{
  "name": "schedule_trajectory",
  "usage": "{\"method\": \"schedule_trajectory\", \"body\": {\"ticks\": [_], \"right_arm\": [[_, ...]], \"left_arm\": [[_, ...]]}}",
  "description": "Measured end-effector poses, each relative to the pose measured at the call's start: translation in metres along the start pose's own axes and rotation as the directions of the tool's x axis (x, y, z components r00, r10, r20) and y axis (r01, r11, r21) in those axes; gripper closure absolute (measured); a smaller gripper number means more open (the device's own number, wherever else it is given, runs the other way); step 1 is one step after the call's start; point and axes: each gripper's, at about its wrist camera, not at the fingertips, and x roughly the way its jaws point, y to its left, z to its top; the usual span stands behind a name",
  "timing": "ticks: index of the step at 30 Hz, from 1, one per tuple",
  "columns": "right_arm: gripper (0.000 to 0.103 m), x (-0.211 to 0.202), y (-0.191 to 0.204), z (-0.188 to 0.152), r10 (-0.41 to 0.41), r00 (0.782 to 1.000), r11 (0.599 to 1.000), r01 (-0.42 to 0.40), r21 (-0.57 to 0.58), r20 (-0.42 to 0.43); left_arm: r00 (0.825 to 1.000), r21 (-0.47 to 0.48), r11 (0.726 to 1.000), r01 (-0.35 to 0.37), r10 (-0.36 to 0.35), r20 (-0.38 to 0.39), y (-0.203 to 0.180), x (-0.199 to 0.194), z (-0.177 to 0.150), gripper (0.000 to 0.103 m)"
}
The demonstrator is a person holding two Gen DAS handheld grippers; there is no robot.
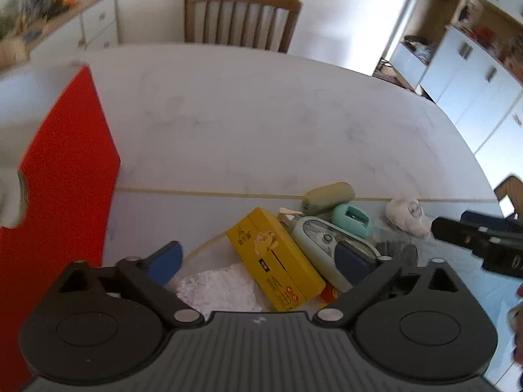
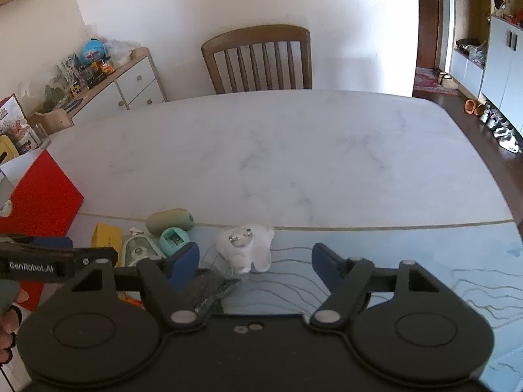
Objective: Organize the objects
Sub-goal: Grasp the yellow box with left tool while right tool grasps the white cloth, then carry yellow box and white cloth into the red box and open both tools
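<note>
Between the left jaws: left gripper (image 1: 260,266) spread wide, holding nothing; yellow carton (image 1: 278,261) lies flat under the gap, white crumpled tissue (image 1: 219,289) beside it; judged the likely pick; close across the carton's narrow sides, not its length
Under the right pad: pale green tape dispenser (image 1: 327,248) touches the carton's far side; lower the pad (image 1: 354,263) between the two, or it may drag the dispenser along
Right tool: right gripper (image 2: 255,263) open too, nothing gripped; white plush brooch toy (image 2: 245,250) sits just ahead of its gap, pin side up; soft, so a deep bite should hold it; black mesh item (image 2: 212,285) by the left finger (image 2: 184,263), keep clear of it
Cluster beyond: mint pencil sharpener (image 1: 351,219) and olive cylindrical pouch (image 1: 328,197) close together; take one at a time
Destination: red box (image 1: 65,170) at the left, judged the bin; its inside is hidden
Far: marble table (image 2: 294,150), bare past the pile; wooden chair (image 2: 258,60)
</note>
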Motion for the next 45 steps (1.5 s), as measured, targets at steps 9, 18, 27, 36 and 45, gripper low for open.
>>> {"method": "schedule_trajectory", "body": {"ticks": [9, 18, 27, 36, 45], "right_arm": [[0.037, 0.023, 0.004, 0.002, 0.013, 1.0, 1.0, -0.013, -0.012, -0.009], [0.055, 0.035, 0.007, -0.003, 0.005, 1.0, 1.0, -0.006, -0.016, -0.031], [0.07, 0.027, 0.008, -0.002, -0.001, 1.0, 0.999, 0.001, -0.032, 0.001], [0.07, -0.012, 0.005, -0.003, 0.005, 0.999, 1.0, -0.004, -0.022, 0.05], [0.07, -0.059, 0.016, -0.014, 0.051, 0.996, 0.999, -0.051, -0.012, 0.07]], "left_arm": [[0.998, -0.106, 0.994, 0.037, -0.042, -0.047, 0.009, 0.012, 0.01, 0.037], [0.998, -0.122, 0.991, 0.048, -0.053, -0.045, 0.007, 0.008, 0.013, 0.068], [0.998, -0.12, 0.992, 0.047, -0.052, -0.037, 0.002, 0.004, 0.013, 0.072], [0.996, -0.121, 0.989, 0.081, -0.083, -0.013, 0.002, -0.011, 0.012, 0.074], [0.99, -0.128, 0.982, 0.138, -0.137, 0.017, 0.002, -0.041, 0.007, 0.074]]}}
